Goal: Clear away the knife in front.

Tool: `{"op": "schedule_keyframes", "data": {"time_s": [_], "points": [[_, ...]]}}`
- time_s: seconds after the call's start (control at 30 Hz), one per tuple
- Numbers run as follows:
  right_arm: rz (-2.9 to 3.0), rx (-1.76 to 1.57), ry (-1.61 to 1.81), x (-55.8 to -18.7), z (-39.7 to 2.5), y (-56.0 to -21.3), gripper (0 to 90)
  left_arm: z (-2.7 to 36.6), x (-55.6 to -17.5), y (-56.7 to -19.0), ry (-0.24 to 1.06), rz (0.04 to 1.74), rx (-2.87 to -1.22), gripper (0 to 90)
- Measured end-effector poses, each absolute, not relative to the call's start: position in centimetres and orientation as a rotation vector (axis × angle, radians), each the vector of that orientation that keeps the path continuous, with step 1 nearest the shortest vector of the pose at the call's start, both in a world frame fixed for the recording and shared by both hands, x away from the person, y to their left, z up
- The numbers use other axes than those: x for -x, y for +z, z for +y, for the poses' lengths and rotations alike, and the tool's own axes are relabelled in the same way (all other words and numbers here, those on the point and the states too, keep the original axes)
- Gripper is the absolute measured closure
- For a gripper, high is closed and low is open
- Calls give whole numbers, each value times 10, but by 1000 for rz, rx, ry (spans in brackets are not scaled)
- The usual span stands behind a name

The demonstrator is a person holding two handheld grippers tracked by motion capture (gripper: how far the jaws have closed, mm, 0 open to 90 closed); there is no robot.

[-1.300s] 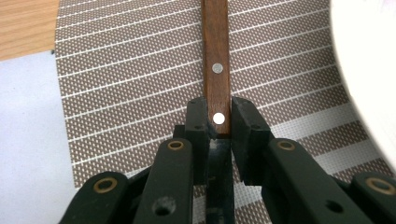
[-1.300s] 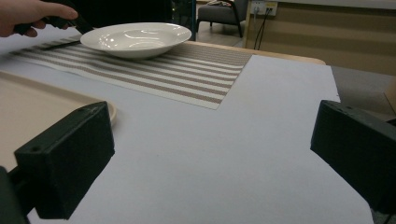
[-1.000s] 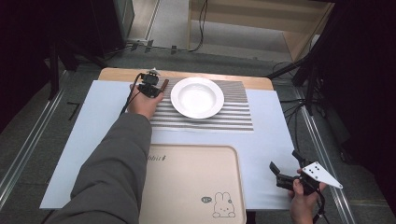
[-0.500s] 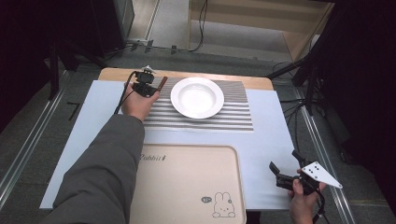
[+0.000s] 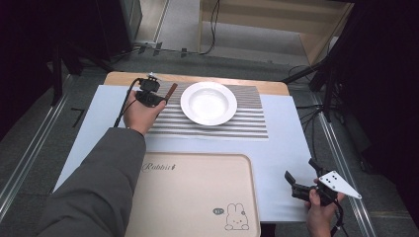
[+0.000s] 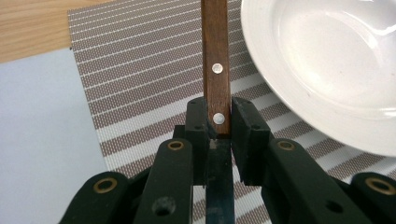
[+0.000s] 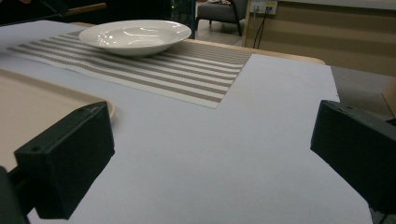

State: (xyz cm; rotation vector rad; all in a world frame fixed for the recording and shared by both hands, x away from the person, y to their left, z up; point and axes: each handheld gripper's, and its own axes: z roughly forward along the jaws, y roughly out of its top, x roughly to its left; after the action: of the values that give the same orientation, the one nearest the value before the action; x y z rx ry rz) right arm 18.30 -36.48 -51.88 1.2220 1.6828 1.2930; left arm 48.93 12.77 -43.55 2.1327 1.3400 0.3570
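A knife with a brown wooden handle (image 6: 215,51) and two metal rivets sticks out ahead of my left gripper (image 6: 218,116), whose jaws are shut on the handle's near end. In the high view this gripper (image 5: 157,96) hovers over the left edge of the striped placemat (image 5: 217,126), the handle (image 5: 171,92) pointing away from me, just left of the white plate (image 5: 208,102). The plate (image 6: 327,60) is empty. My right gripper (image 5: 302,183) is held low at the table's near right corner, jaws wide apart and empty, facing the plate (image 7: 135,35).
A beige tray (image 5: 197,197) with a rabbit print lies at the table's near edge, its rim (image 7: 105,105) just left of the right gripper's jaws. A pale blue cloth (image 5: 286,148) covers the table. Cables and stands line the floor on both sides.
The left hand has shifted only slightly by the placemat's left edge, still holding the knife. The right gripper has not moved.
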Motion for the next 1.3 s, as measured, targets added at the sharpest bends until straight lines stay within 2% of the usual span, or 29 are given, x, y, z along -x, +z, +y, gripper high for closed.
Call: {"op": "schedule_keyframes", "data": {"time_s": [0.9,1.3], "points": [[1686,-1219,1286,-183,-364,-519,0,126,-430,-428,333,1221,-2180,774],[1687,-1217,1285,-183,-364,-519,0,138,-400,-425,303,1184,-2162,774]]}}
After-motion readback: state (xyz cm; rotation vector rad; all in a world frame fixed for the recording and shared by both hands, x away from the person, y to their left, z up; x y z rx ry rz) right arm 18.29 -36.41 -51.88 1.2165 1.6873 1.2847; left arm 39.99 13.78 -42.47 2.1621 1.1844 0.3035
